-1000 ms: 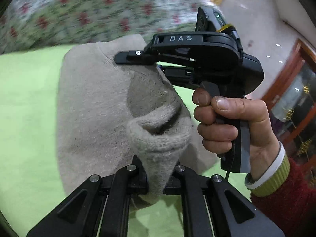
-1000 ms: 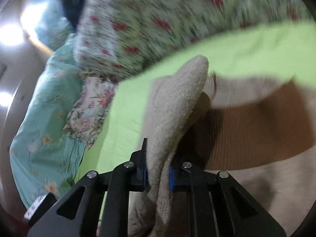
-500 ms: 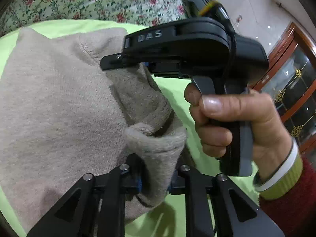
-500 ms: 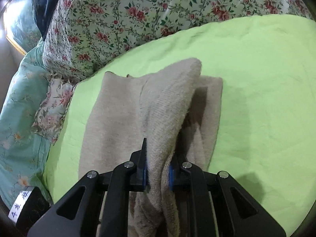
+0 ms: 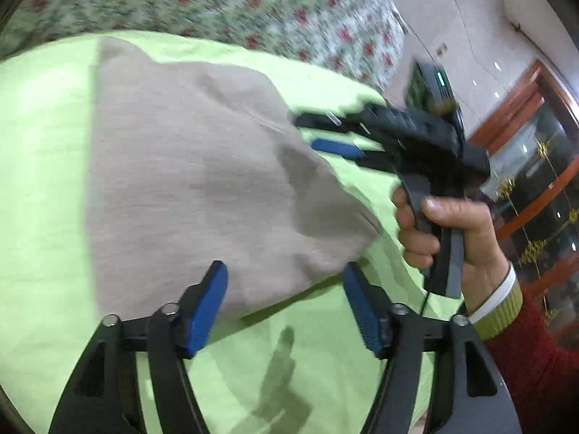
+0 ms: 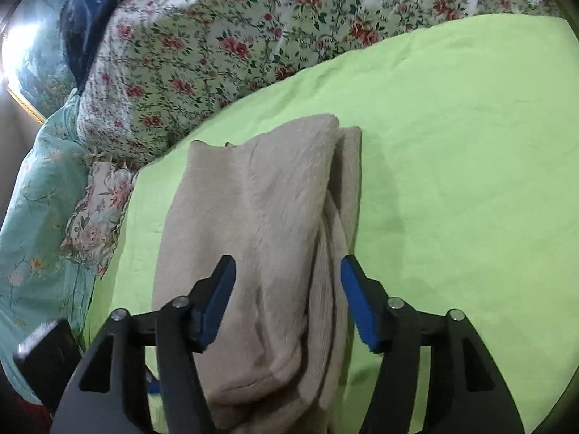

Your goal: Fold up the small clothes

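A beige knitted garment (image 5: 188,181) lies folded on the lime-green sheet (image 5: 43,144). It also shows in the right wrist view (image 6: 275,217) as a long folded stack. My left gripper (image 5: 284,289) is open, its blue pads (image 5: 206,303) wide apart at the garment's near edge, holding nothing. My right gripper (image 6: 286,282) is open with the garment's near end lying between its jaws, not pinched. The right gripper also shows in the left wrist view (image 5: 325,133), open at the garment's far right edge, held by a hand (image 5: 445,224).
A floral quilt (image 6: 253,36) is piled along the back of the sheet (image 6: 452,162). A teal floral cover (image 6: 32,199) lies at the left. A wooden glass cabinet (image 5: 535,152) and tiled floor are at the right beyond the bed.
Both grippers have opened and let go of the garment. It now lies flat and folded on the sheet. The right gripper has drawn back to the right.
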### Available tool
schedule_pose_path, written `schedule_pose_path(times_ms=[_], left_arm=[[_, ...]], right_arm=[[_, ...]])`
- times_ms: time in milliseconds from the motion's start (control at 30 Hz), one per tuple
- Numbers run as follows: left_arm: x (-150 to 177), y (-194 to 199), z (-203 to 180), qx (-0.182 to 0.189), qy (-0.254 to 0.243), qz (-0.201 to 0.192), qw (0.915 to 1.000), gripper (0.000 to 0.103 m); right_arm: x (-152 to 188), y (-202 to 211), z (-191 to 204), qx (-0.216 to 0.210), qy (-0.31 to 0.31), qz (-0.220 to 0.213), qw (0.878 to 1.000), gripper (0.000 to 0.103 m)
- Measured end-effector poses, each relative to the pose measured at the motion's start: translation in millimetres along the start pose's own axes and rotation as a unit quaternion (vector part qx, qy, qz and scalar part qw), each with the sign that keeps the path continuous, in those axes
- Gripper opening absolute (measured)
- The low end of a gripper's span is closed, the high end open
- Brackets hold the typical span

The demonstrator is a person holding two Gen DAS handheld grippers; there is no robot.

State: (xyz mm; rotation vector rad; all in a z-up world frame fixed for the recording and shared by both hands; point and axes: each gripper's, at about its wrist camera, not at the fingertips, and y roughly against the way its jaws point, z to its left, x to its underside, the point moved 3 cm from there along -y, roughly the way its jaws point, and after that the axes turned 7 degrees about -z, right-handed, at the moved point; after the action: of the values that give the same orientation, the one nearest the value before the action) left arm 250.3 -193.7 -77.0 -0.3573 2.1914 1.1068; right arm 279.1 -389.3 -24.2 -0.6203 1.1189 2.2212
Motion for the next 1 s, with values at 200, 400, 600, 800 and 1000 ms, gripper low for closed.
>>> schedule_pose_path(times_ms=[200,400,600,800,1000], left_arm=[[-24,12,60,-0.04,0.048,-0.016,0.9979,0.08],[-45,-25,111,-0.006,0.105,0.021,0.9942,0.086],[-44,-58,125,0.026,0.124,0.033,0.9914,0.07],[-45,-44,113,0.011,0.101,0.014,0.9948,0.048],[-27,48,124,-0.021,0.099,-0.038,0.9942,0.046]], right_arm=[[9,-6,-12,0.004,-0.01,0.015,1.0,0.066],[10,-32,-21,-0.018,-0.038,0.043,0.998,0.066],[10,-56,-20,-0.05,-0.061,0.054,0.995,0.048],[13,-51,0,-0.051,-0.057,0.042,0.996,0.033],[37,-42,69,-0.096,-0.025,0.028,0.995,0.032]])
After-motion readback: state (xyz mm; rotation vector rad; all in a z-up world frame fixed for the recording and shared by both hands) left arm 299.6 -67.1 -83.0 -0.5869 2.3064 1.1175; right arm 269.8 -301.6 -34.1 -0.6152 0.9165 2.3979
